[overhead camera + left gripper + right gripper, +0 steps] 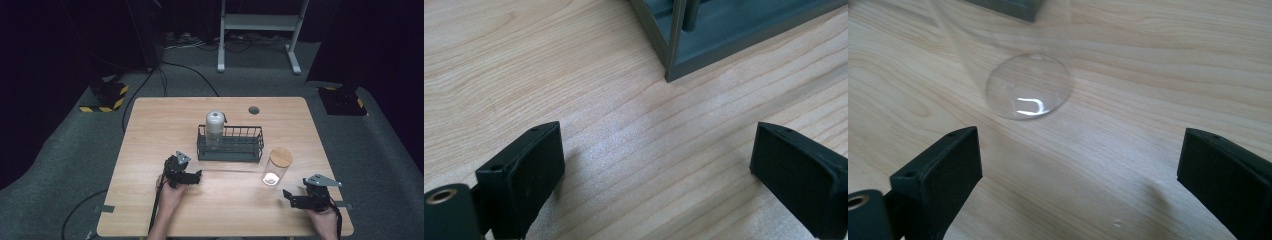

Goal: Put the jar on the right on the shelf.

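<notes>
On the wooden table [150, 130], a clear glass jar [276, 169] with a round wooden lid [281, 156] stands upright toward the right edge, just off the front right corner of a dark wire rack [230, 145] that sits near the middle of the surface. A second jar with a grey domed lid [215, 126] stands inside the rack at its left end. The right gripper [290, 196] lies low near the front right corner of the table, held in the person's right hand [322, 220], with its jaws spread wide and nothing between them. In the right gripper view the glass jar's round base [1029, 86] rests on the wood ahead of the jaws, nearer the left jaw than the right and clear of both pads. The left gripper [196, 175] sits toward the front of the table left of centre, just before the rack's front left corner, in the person's left hand [170, 192]. Its jaws are also spread apart over bare wood, with the rack's corner [676, 60] ahead and apart from them.
</notes>
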A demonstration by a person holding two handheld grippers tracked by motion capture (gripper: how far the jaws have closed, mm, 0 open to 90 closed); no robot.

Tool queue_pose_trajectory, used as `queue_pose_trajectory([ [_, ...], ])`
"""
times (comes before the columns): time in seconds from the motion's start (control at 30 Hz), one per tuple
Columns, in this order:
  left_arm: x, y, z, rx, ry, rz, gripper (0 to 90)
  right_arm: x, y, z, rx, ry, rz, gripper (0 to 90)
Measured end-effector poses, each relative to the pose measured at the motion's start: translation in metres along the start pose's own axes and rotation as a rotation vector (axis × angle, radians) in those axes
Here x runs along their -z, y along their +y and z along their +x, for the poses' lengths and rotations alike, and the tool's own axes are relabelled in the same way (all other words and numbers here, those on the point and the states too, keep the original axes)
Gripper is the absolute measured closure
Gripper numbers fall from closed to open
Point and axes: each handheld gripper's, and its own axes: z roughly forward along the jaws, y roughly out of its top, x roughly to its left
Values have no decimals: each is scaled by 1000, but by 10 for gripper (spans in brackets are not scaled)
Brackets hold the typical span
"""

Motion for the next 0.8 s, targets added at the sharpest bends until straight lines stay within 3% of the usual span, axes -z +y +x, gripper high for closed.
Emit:
queue_pose_trajectory([
  [0.33,0,0,0,1,2,1,68,-5,9,14,28,41,-17,49],
  [0.8,0,0,0,2,3,2,66,-18,32,24,63,78,-44,91],
])
